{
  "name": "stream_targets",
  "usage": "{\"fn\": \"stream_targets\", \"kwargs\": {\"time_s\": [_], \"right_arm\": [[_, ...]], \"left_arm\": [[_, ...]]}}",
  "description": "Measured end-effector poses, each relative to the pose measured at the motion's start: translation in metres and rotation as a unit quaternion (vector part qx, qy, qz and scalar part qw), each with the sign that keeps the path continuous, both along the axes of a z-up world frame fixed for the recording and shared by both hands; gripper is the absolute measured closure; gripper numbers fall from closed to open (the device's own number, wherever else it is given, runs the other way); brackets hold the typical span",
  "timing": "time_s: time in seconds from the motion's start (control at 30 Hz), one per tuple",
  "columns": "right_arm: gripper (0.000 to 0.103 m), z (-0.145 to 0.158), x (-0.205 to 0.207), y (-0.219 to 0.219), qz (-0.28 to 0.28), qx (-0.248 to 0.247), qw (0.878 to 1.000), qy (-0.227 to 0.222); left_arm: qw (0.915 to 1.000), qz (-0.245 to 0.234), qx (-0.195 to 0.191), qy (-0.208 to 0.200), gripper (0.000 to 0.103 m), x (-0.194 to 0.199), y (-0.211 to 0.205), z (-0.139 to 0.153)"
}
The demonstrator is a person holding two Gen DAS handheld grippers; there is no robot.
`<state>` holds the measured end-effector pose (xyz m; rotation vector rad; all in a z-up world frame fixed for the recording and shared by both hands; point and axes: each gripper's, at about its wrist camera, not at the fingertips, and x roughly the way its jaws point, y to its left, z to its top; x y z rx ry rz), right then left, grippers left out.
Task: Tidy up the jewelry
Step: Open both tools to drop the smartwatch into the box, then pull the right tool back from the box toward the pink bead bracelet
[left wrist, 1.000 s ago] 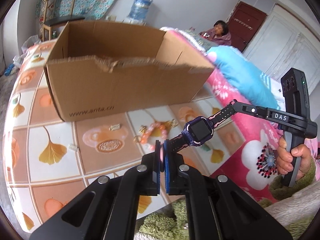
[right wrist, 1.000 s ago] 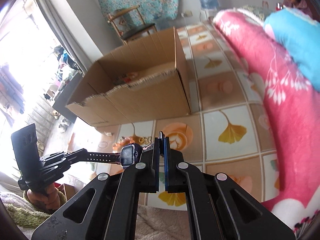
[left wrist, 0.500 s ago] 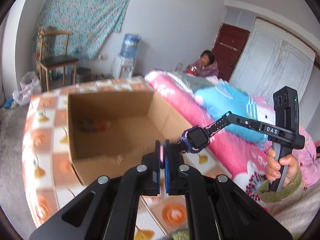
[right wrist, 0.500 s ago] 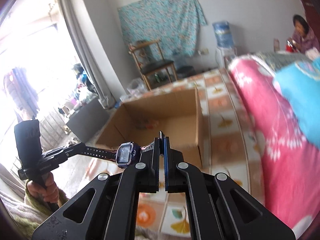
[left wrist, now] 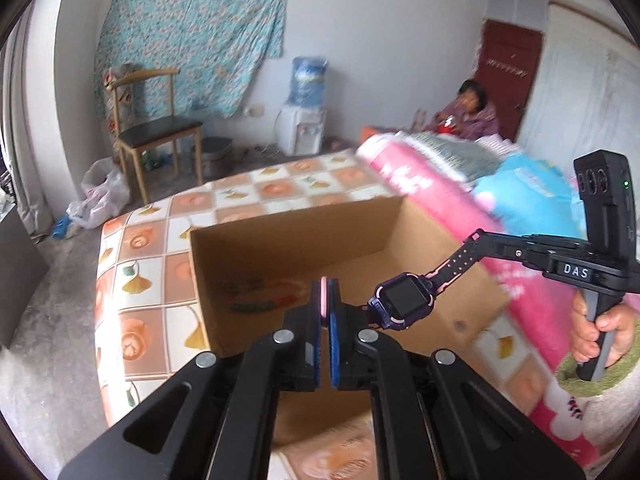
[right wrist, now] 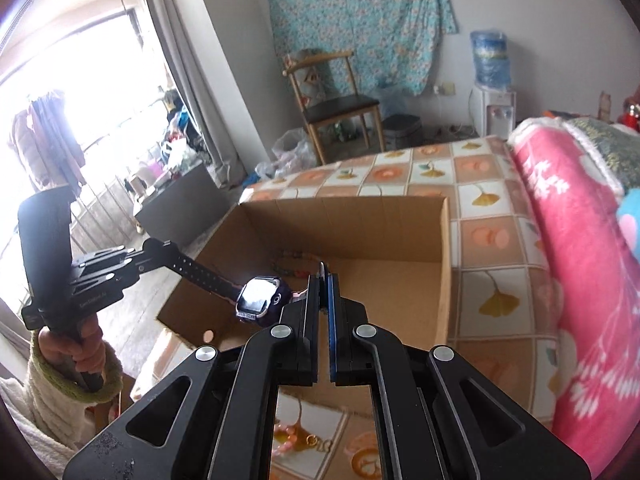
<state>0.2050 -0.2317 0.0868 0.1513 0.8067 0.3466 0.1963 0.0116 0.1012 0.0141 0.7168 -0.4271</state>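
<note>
A purple and pink smartwatch (left wrist: 404,300) hangs stretched between my two grippers, above the open cardboard box (left wrist: 296,240). My left gripper (left wrist: 325,286) is shut on the pink end of one strap. My right gripper (left wrist: 478,237) is shut on the end of the other strap. In the right wrist view the watch (right wrist: 262,300) sits just left of my right gripper (right wrist: 323,276), and my left gripper (right wrist: 168,246) pinches the dark perforated strap. The box (right wrist: 446,264) holds a beaded bracelet (right wrist: 294,264) on its floor.
The box stands on a bed with a tiled ginkgo-print sheet (left wrist: 140,240). More jewelry (right wrist: 304,436) lies on the sheet in front of the box. A pink flowered blanket (right wrist: 568,260) runs along the right. A chair (left wrist: 156,132), a water dispenser (left wrist: 304,120) and a seated person (left wrist: 476,114) are behind.
Both grippers rose and moved forward with the watch stretched between them. The box, seen from the side before, now lies under the watch with its inside showing.
</note>
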Motion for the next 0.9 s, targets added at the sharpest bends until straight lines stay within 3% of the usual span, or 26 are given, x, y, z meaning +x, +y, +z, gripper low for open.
{"fn": "stream_targets", "kwargs": {"time_s": [0.33,0.47,0.53,0.6,0.8,0.9], "right_arm": [[0.101,-0.048,0.072,0.022,0.022,-0.019,0.995,0.092],[0.096,-0.063,0.088,0.025,0.029,-0.016,0.991,0.132],[0.094,-0.059,0.09,0.022,0.023,-0.012,0.992,0.127],[0.084,-0.057,0.089,0.017,0.012,-0.01,0.992,0.123],[0.077,-0.046,0.076,0.001,-0.014,0.013,0.994,0.103],[0.062,-0.029,0.059,-0.006,-0.024,0.027,0.997,0.075]], "left_arm": [[0.995,0.026,0.072,0.064,0.1,0.065,0.004,-0.04],[0.9909,0.035,0.099,0.084,0.096,0.078,0.005,-0.049],[0.9899,0.042,0.103,0.088,0.082,0.08,0.007,-0.05],[0.9908,0.046,0.098,0.081,0.066,0.079,0.01,-0.048],[0.9939,0.053,0.075,0.061,0.054,0.066,0.019,-0.034],[0.9958,0.065,0.046,0.045,0.046,0.049,0.033,-0.019]]}}
